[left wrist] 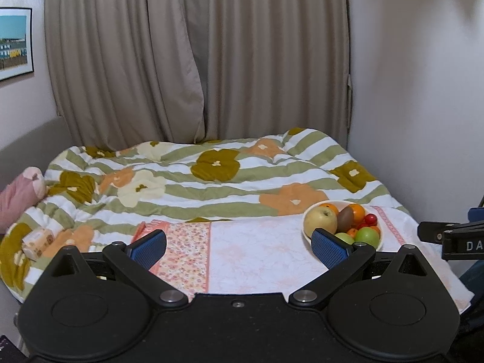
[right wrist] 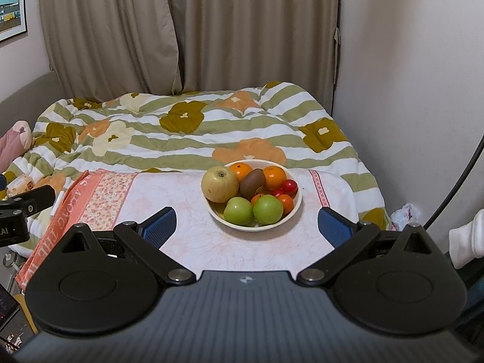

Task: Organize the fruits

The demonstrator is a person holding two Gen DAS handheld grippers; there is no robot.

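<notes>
Fruits (right wrist: 252,192) all sit heaped in one cream bowl (right wrist: 295,210); none lies loose on the cloth. Nearest the camera, the right gripper (right wrist: 246,222) hangs with its blue pads spread wide and nothing between them, just short of the bowl's near rim. The left gripper (left wrist: 239,246) is likewise agape and empty, off to the bowl's left over the pink cloth (right wrist: 193,236). In the bowl, two green apples (right wrist: 254,210) lie at the front, a big yellow apple (right wrist: 220,184) at the left, a kiwi (right wrist: 252,183) in the middle, oranges (right wrist: 273,177) and small red fruits (right wrist: 289,186) behind. The bowl stands toward the cloth's far right corner, on a bed; beyond it spreads a flowered quilt (right wrist: 193,130) (curtains behind that). Judging progress: this fits fruit already gathered into the bowl, or a full bowl waiting to be sorted out; the pictures don't settle which.
</notes>
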